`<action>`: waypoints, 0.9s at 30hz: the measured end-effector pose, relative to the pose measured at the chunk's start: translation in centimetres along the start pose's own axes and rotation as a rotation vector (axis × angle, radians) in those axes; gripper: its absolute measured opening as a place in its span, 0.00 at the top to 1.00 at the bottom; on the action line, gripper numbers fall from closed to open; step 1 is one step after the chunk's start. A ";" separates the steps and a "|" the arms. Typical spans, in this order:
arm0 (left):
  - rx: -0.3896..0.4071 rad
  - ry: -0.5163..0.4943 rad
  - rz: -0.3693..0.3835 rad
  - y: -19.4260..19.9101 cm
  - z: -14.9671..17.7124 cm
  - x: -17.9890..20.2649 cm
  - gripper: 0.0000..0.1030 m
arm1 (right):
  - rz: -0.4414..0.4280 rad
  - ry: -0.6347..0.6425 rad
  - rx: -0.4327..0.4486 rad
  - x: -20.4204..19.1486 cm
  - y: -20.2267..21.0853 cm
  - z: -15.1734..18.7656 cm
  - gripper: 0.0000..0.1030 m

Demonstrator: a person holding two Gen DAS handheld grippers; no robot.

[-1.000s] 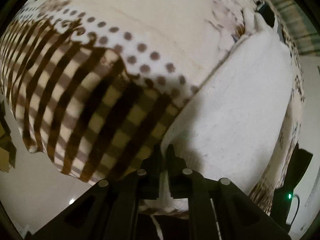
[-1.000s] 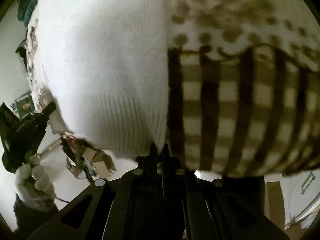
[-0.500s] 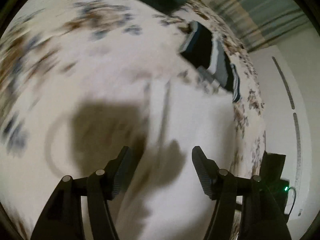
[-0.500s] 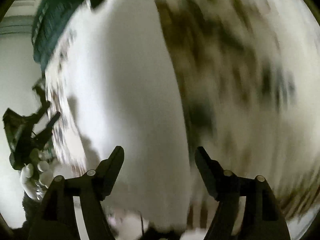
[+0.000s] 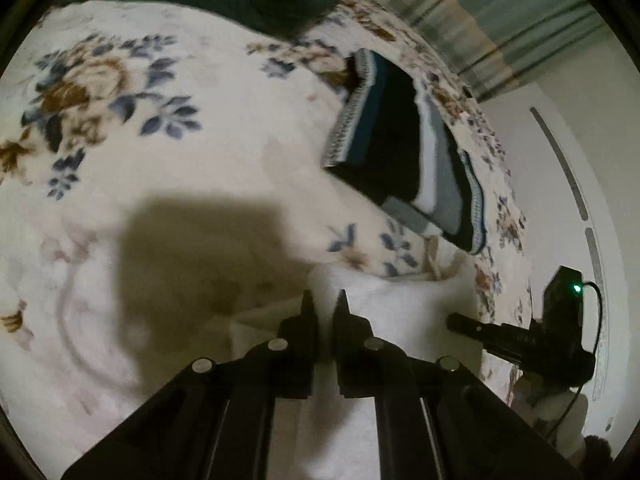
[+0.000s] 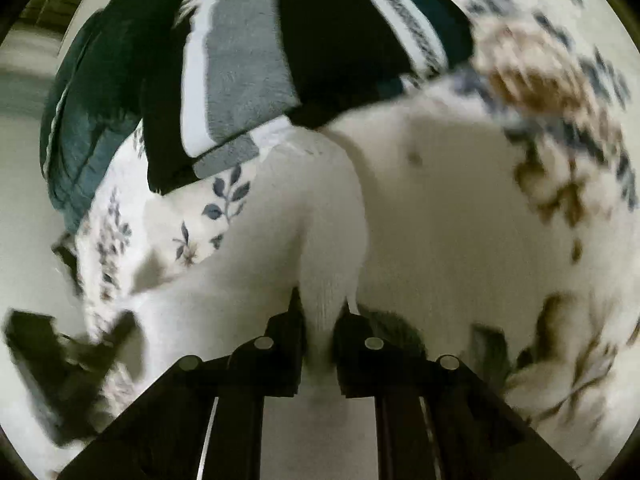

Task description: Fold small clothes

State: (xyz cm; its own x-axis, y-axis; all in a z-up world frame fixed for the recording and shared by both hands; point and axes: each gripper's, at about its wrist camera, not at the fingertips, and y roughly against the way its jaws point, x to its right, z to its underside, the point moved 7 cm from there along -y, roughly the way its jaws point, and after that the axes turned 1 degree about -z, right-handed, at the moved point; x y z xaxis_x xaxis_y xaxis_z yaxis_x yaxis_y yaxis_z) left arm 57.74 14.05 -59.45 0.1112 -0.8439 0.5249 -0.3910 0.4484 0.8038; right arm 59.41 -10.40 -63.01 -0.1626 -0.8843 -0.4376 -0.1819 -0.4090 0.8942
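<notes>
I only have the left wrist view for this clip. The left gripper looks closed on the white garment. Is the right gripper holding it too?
Observer: Yes. The right gripper pinches a raised ridge of the white garment.
Operator: Which part of the garment?
Observer: A ribbed knit section; the ribs show just above the fingertips.
Operator: Where does that ridge lead?
Observer: Up toward the near grey corner of the folded stack.

Floral bedspread, striped curtain
</notes>
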 end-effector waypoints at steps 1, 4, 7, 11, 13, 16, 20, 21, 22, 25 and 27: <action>-0.031 0.020 -0.018 -1.0 0.3 -1.0 0.95 | 0.015 0.017 0.004 0.1 0.0 -0.1 0.86; -0.094 0.051 0.001 -2.3 1.0 -1.9 0.90 | 0.045 0.024 -0.023 0.0 -0.8 0.3 0.64; -0.101 0.067 0.071 -0.6 1.6 -1.3 0.78 | 0.027 0.003 -0.041 0.0 0.2 1.2 0.39; -0.079 0.061 0.156 4.1 3.9 -0.1 0.52 | -0.040 0.007 -0.062 0.3 4.0 5.0 0.32; -0.080 0.054 0.163 6.8 6.1 0.2 0.52 | -0.073 0.004 -0.084 0.9 6.5 8.1 0.30; -0.089 0.057 0.158 11.0 10.6 0.6 0.47 | -0.109 -0.015 -0.153 2.2 9.4 14.0 0.27; -0.132 0.084 0.087 14.6 17.4 -0.8 0.41 | -0.127 -0.071 -0.272 4.2 10.7 22.6 0.27; -0.145 0.088 0.052 15.2 19.4 -1.5 0.41 | -0.139 -0.097 -0.315 4.9 10.6 25.4 0.27; -0.169 0.108 0.029 15.6 22.0 -2.5 0.41 | -0.147 -0.113 -0.345 5.5 10.5 27.3 0.27; -0.235 0.184 -0.012 15.3 27.4 -5.2 0.41 | -0.146 -0.166 -0.426 7.6 9.1 33.5 0.27; -0.280 0.219 -0.027 14.4 30.5 -6.7 0.41 | -0.152 -0.181 -0.452 8.9 7.7 36.9 0.27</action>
State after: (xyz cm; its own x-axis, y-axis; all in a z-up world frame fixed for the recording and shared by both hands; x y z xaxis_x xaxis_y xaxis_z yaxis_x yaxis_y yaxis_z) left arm 23.49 17.14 -59.92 0.3232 -0.7868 0.5258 -0.1232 0.5159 0.8478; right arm 20.78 -13.13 -63.56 -0.3396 -0.7703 -0.5398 0.2149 -0.6222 0.7528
